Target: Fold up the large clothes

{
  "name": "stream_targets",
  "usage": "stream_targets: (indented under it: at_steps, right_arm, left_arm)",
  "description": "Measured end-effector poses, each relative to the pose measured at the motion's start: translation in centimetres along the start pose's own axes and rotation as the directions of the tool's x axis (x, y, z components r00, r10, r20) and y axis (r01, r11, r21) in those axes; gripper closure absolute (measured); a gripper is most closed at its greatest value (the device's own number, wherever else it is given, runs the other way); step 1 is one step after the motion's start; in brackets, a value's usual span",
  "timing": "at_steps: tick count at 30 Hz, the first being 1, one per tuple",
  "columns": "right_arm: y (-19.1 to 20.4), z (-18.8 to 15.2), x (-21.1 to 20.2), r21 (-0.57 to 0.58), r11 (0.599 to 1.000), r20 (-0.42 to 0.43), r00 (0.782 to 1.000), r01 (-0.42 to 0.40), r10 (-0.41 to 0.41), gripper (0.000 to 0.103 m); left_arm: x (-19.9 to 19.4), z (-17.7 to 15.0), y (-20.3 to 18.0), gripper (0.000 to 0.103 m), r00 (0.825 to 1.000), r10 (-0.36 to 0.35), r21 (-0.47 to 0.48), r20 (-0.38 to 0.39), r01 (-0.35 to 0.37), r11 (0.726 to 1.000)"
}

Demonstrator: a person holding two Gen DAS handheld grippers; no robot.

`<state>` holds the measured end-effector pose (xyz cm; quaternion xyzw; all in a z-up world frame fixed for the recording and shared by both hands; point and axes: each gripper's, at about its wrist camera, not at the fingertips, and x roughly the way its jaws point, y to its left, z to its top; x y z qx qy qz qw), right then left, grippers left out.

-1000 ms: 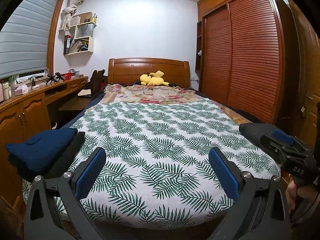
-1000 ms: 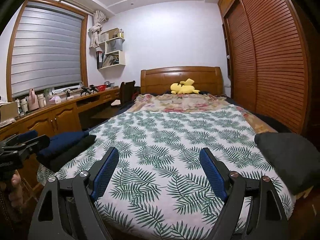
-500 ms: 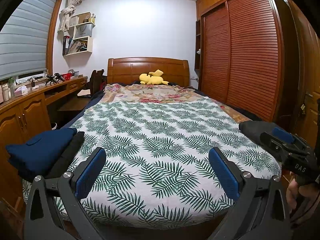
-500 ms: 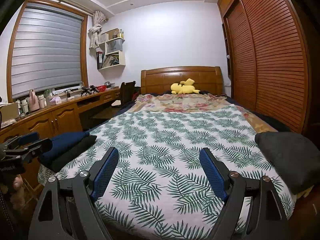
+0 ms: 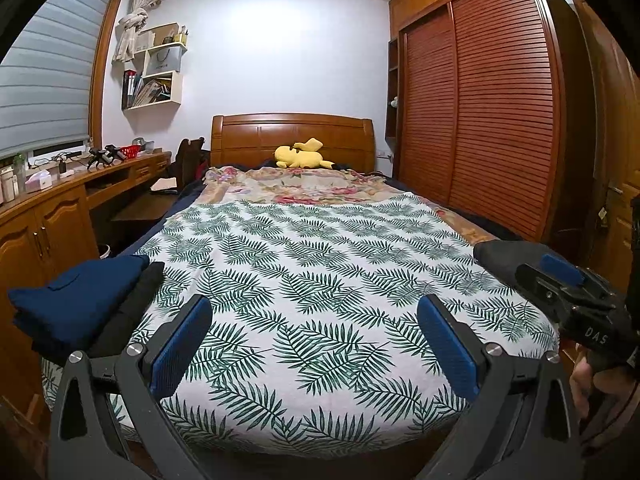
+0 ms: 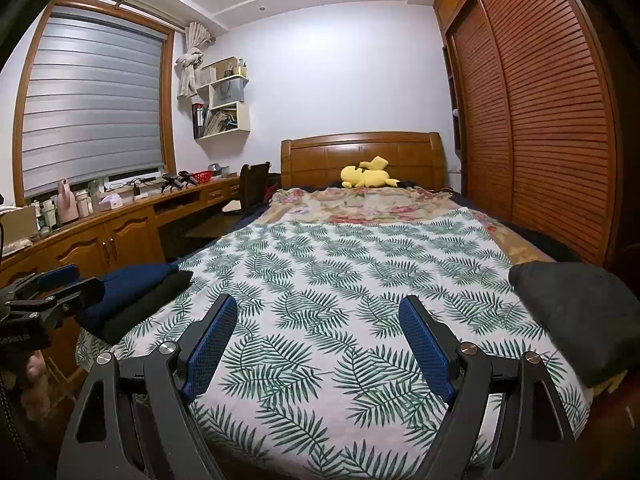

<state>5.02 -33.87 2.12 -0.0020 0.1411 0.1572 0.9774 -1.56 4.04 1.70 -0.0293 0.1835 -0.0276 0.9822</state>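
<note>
Left wrist view: left gripper (image 5: pixel 314 346) spread wide, holding nothing, over the leaf-print bedspread (image 5: pixel 312 264). Folded navy garment (image 5: pixel 76 300) on a black one (image 5: pixel 128 316), left of the fingers, apart. Dark grey garment (image 5: pixel 500 256) far right.

Right wrist view: right gripper (image 6: pixel 318 350) also spread, holding nothing. Grey garment (image 6: pixel 576 316) right of the fingers, not touching; navy stack (image 6: pixel 132 292) left.

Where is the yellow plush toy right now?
The yellow plush toy lies at the far end of the bed, against the wooden headboard, just beyond the floral blanket in both views.
</note>
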Motion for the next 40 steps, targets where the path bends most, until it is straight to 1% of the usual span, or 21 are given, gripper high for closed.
stream_targets:
  at_steps: [40]
  right_arm:
    - [0.55,-0.15,0.30,0.010,1.000,-0.002,1.000,0.012,-0.012,0.019]
  left_arm:
    - [-0.16,0.14,0.15,0.001,1.000,-0.003,0.006,0.000,0.003,1.000]
